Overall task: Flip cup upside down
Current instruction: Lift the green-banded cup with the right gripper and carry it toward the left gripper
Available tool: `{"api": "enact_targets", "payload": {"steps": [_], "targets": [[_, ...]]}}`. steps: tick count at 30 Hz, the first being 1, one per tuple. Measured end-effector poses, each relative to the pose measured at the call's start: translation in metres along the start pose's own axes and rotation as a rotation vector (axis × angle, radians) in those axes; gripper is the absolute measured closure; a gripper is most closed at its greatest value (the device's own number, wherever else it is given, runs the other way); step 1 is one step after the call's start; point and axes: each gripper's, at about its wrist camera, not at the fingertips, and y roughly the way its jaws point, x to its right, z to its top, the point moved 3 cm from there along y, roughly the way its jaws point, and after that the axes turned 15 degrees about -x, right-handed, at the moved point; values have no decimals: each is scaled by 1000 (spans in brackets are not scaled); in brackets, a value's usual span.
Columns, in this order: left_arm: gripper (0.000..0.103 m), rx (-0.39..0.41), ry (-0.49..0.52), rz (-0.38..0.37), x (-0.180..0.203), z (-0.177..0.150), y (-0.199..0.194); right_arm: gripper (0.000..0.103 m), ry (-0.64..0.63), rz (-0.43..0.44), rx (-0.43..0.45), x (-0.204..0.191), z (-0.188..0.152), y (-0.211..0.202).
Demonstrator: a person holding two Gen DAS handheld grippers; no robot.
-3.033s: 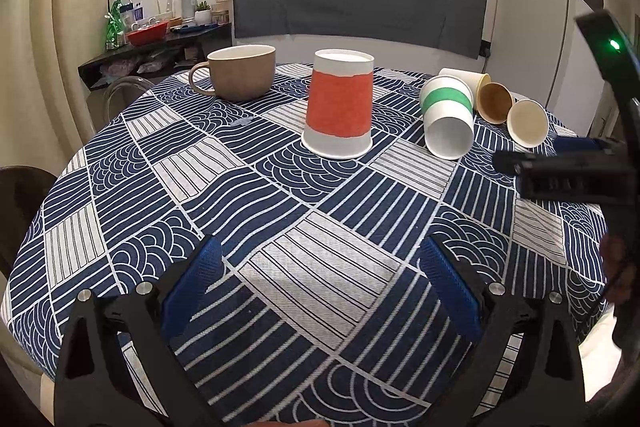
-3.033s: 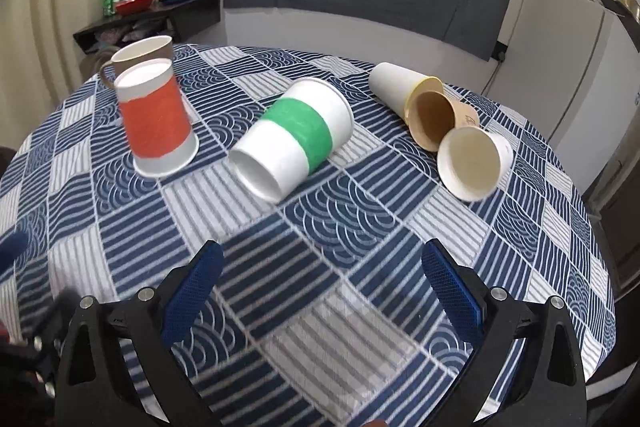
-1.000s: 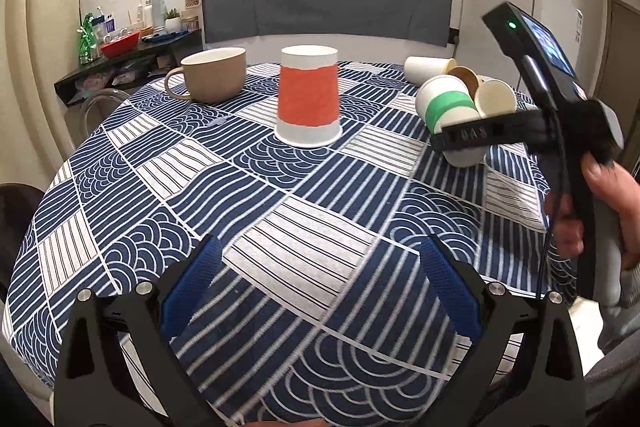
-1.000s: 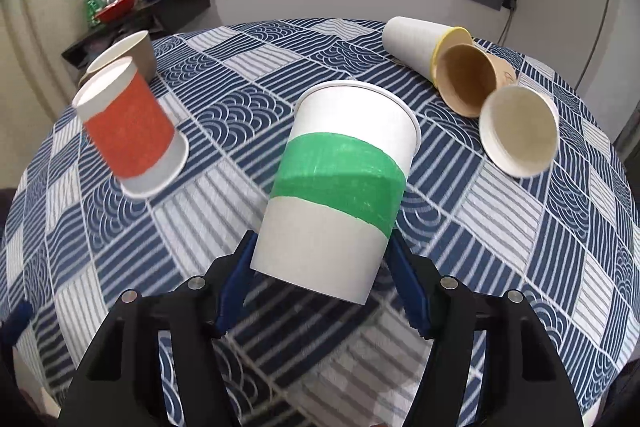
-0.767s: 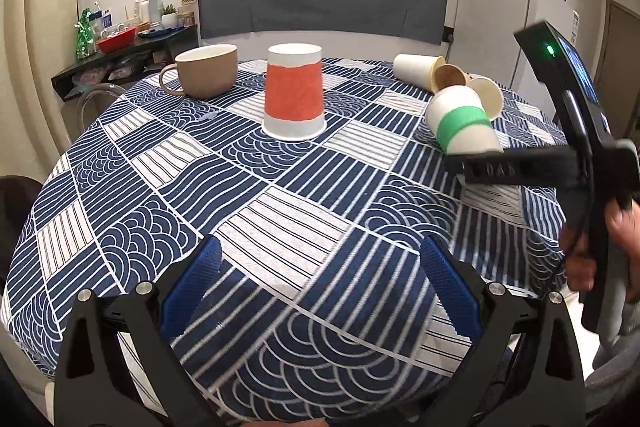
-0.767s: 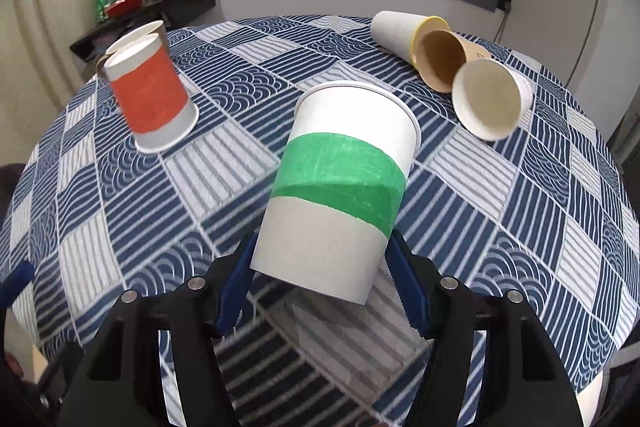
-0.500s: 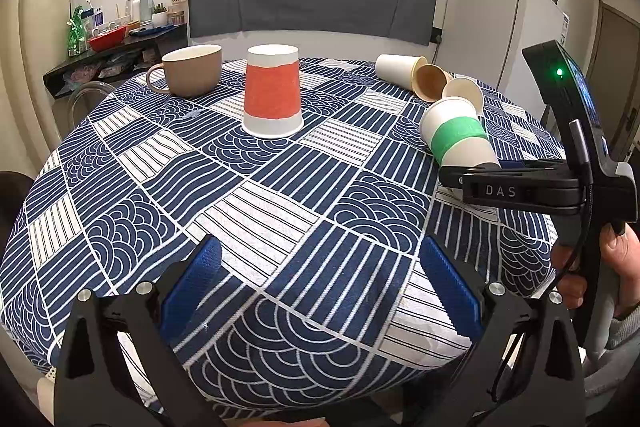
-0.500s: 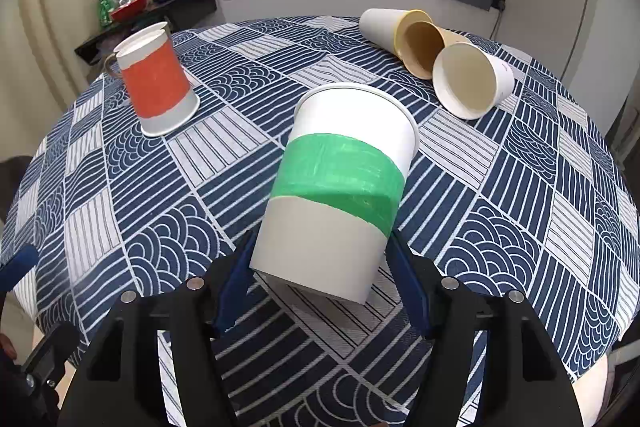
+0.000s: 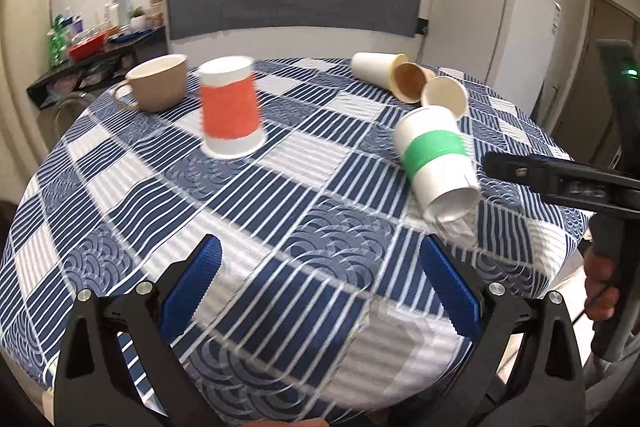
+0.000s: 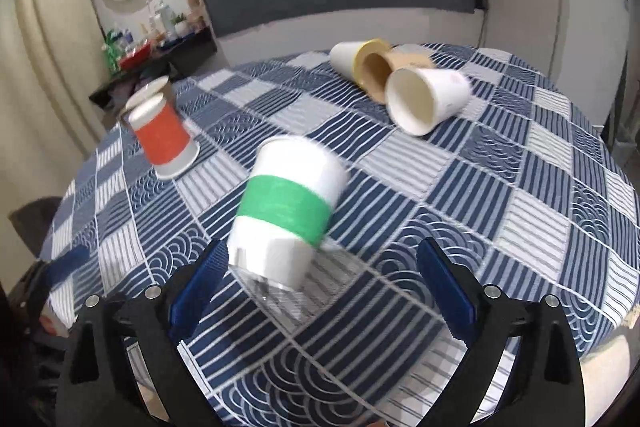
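A white paper cup with a green band point(image 10: 286, 213) is tilted with its base up and its rim near the tablecloth, just ahead of my open right gripper point(image 10: 320, 285); it leans by the left finger and the jaws stand wide apart. It also shows in the left wrist view point(image 9: 438, 163), next to the right gripper's finger point(image 9: 560, 183). My left gripper point(image 9: 320, 283) is open and empty above the near edge of the table.
A red-banded cup point(image 9: 230, 113) stands upside down mid-table, with a beige mug point(image 9: 160, 87) behind it. Three paper cups point(image 10: 400, 87) lie on their sides at the far right. The round table has a blue patterned cloth point(image 9: 280, 227).
My right gripper has opened and let go of the green-banded cup, which now tips toward the table. Both views have shifted and are blurred by motion.
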Motion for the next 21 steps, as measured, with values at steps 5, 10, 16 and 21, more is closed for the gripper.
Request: {"api": "enact_targets", "payload": {"steps": [5, 10, 16, 21], "targets": [[6, 0, 2, -56, 34, 17, 11, 10, 88, 18, 32, 45, -6, -14], [6, 6, -4, -78, 69, 29, 28, 10, 120, 39, 35, 80, -13, -13], [6, -34, -39, -72, 91, 35, 49, 10, 129, 84, 17, 109, -15, 0], [6, -82, -86, -110, 98, 39, 67, 10, 129, 130, -1, 123, -16, 9]]}}
